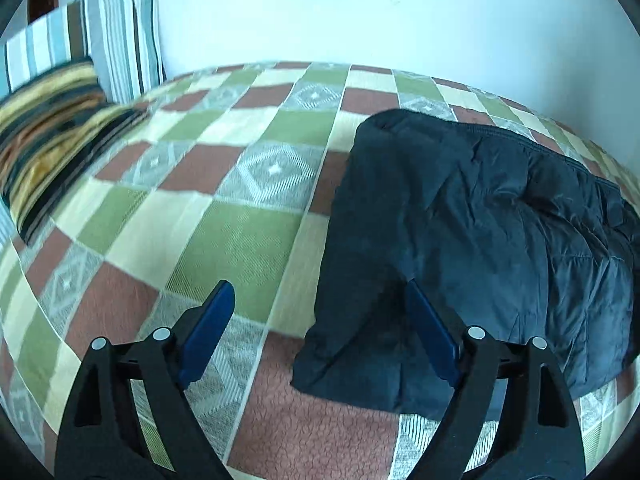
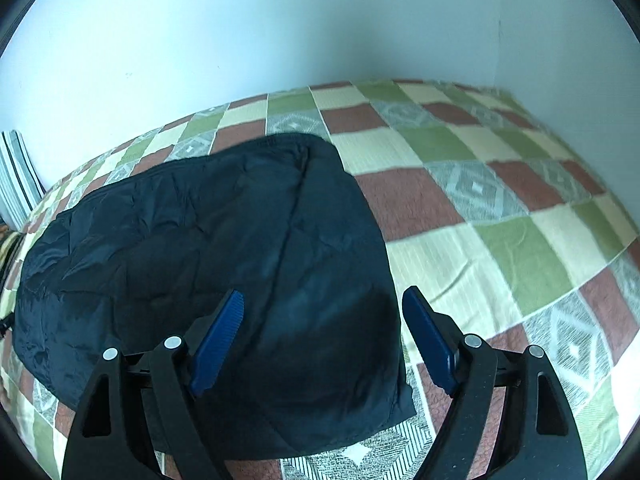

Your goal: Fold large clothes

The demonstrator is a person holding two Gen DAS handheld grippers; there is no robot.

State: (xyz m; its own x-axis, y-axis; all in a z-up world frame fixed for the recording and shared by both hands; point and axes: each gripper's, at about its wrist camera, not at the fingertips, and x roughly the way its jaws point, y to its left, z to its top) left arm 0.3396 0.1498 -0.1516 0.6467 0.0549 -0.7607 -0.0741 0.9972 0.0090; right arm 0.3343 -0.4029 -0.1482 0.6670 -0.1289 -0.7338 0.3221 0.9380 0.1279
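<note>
A dark navy padded jacket (image 1: 460,220) lies folded in a bundle on the checked bedspread (image 1: 224,208). In the left wrist view it fills the right half. My left gripper (image 1: 320,292) is open and empty, above the jacket's near left corner. In the right wrist view the jacket (image 2: 208,248) fills the left and middle. My right gripper (image 2: 322,300) is open and empty, above the jacket's near right edge. Neither gripper touches the fabric, as far as I can tell.
Striped pillows (image 1: 116,40) and a dark yellow-patterned blanket (image 1: 52,132) sit at the bed's far left against the pale wall (image 1: 360,12). The bedspread (image 2: 500,200) extends right to a wall corner (image 2: 499,52).
</note>
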